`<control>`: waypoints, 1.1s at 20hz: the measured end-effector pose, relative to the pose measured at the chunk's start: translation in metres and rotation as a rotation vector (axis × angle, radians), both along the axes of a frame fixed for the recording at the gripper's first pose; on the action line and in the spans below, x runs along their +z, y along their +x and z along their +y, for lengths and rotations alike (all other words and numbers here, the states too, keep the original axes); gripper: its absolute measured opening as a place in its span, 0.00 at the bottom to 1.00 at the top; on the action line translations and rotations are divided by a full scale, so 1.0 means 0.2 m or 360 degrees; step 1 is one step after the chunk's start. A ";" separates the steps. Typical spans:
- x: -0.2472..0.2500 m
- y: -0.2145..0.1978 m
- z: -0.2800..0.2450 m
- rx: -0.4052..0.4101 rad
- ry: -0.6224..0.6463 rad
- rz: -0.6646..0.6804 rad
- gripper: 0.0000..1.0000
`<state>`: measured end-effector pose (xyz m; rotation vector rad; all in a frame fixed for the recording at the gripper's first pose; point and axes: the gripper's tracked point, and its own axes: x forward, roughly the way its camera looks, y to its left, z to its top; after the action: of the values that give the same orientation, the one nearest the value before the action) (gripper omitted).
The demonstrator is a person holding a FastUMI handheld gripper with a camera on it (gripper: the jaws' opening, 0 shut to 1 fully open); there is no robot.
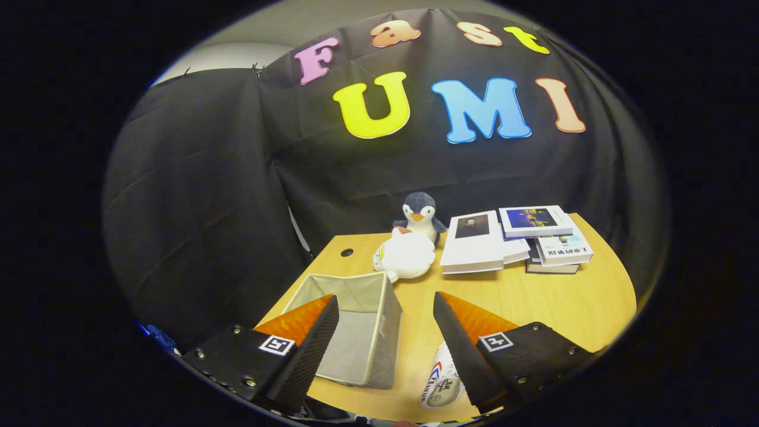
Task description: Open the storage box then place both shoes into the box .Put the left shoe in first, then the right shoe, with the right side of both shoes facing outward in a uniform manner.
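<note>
Hand-held gripper (pixel 385 308) held above the light wooden surface (pixel 563 296), fingers spread wide apart with nothing between them. Open-topped grey fabric storage box (pixel 362 332) sits just ahead of the left finger, partly hidden behind it; white shoe with red and blue markings (pixel 442 379) lies on the surface beside the right finger, near the box, partly covered by that finger. Beyond the fingers: white plush toy (pixel 406 255) touching a dark blue and white plush penguin (pixel 420 216) behind it, and a stack of books (pixel 516 237) just beside them.
</note>
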<state>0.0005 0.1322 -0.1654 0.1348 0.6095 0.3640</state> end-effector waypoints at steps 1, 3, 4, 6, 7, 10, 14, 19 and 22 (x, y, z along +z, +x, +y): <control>-0.02 0.01 -0.03 -0.0021 -0.0008 -0.0001 0.98; -0.09 0.02 -0.12 -0.0068 -0.0052 0.0009 0.98; -0.13 0.03 -0.16 -0.0087 -0.0075 0.0029 0.98; -0.22 0.02 -0.23 -0.0112 -0.0112 0.0075 0.98; -0.27 0.02 -0.26 -0.0122 -0.0127 0.0101 0.98; -0.43 0.00 -0.35 -0.0148 -0.0173 0.0197 0.98; -0.64 -0.05 -0.43 -0.0179 -0.0192 0.0350 0.98; -0.87 -0.12 -0.50 -0.0207 -0.0189 0.0545 0.98; -0.97 -0.16 -0.54 -0.0225 -0.0215 0.0624 0.98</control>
<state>-0.0321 0.0248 -0.3603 0.1195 1.0036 0.1576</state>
